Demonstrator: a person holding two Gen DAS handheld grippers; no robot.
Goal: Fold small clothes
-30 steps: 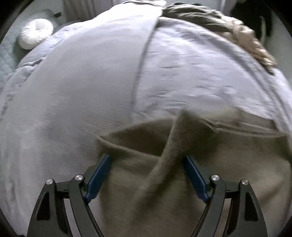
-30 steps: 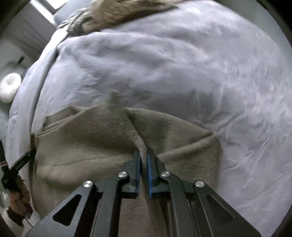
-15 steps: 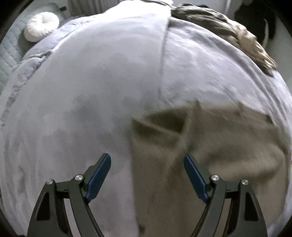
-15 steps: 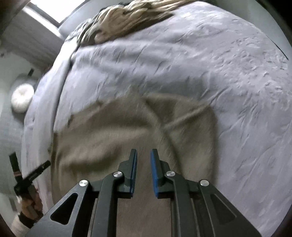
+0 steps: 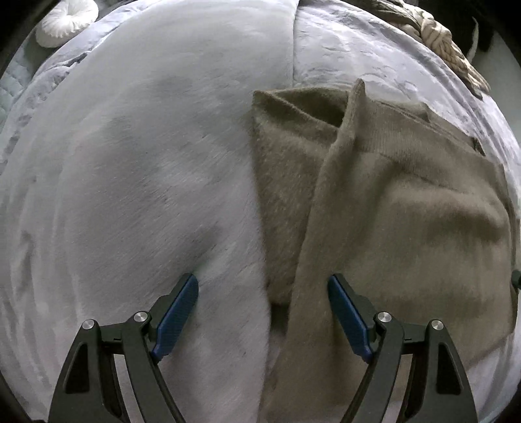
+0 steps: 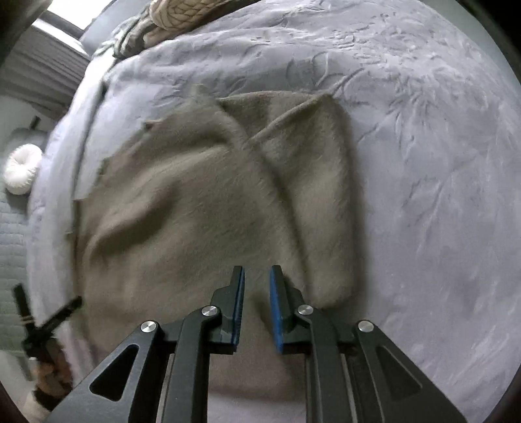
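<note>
Olive sweater (image 5: 407, 208) lies on grey bedspread (image 5: 130, 179), knit throw (image 6: 176, 16) & white cushion (image 5: 65, 19) well apart. Left gripper (image 5: 263, 312) spread wide w/ nothing in it (sleeve edge below); right gripper (image 6: 256, 302) opening, nothing pinched.

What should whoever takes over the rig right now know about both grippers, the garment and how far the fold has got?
Left gripper: open wide, empty, above the garment's left edge.
Right gripper: jaws opening, nothing between them, over the garment.
Olive knit garment: lies on the grey bedspread, a sleeve laid across its front.
Done: sleeve folded in, cloth let go.
Left: smooth the wrinkles, fold the body.
</note>
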